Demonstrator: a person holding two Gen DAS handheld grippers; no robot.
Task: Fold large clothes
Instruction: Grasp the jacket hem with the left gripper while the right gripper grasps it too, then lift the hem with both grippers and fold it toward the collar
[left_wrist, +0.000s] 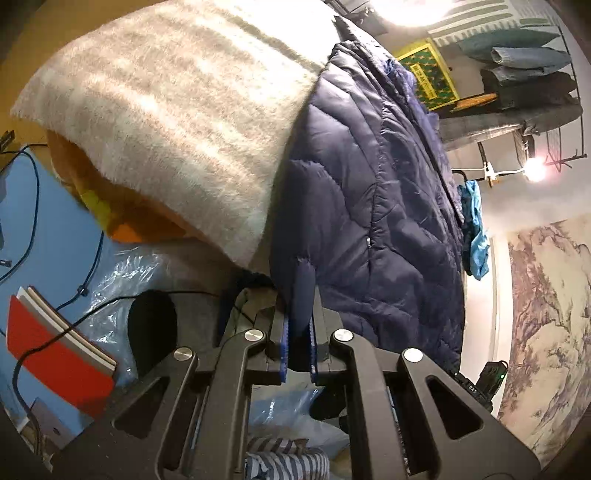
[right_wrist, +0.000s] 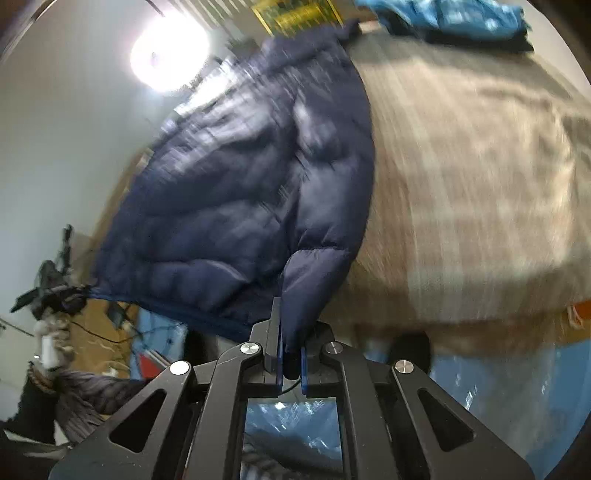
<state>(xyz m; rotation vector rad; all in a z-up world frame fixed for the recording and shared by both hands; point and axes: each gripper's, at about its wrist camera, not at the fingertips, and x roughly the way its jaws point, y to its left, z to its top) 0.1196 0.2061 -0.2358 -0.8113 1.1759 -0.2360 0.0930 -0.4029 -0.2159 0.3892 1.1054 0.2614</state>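
1. Biggest thing around is the fuzzy beige blanket, covering a raised surface. It fills the upper left of the left wrist view, and the right half of the right wrist view. Its near edge hangs over something orange, with blue floor below.

2. Next up, the navy puffer jacket. It's quilted in wavy stitched panels, a bit shiny, puffy all over, and it's lying partly on the blanket with one side draped off the blanket's edge. In the right wrist view it's motion-blurred, but you can make out a darker bound hem running along its lower left edge.

3. Open room: past the jacket's far side in the left view there's bare wall, a coat rack loaded with folded jeans, and a scroll-style painting. Floor side is busier, with crinkly clear plastic, black cables and a red folder.

4. Left gripper: jaws nearly closed, pinching a rounded navy tab of the jacket between the blue pads.

5. Right gripper: same deal, squeezed down on a puffy corner of the jacket, the fabric bunching into a point right at the pads.
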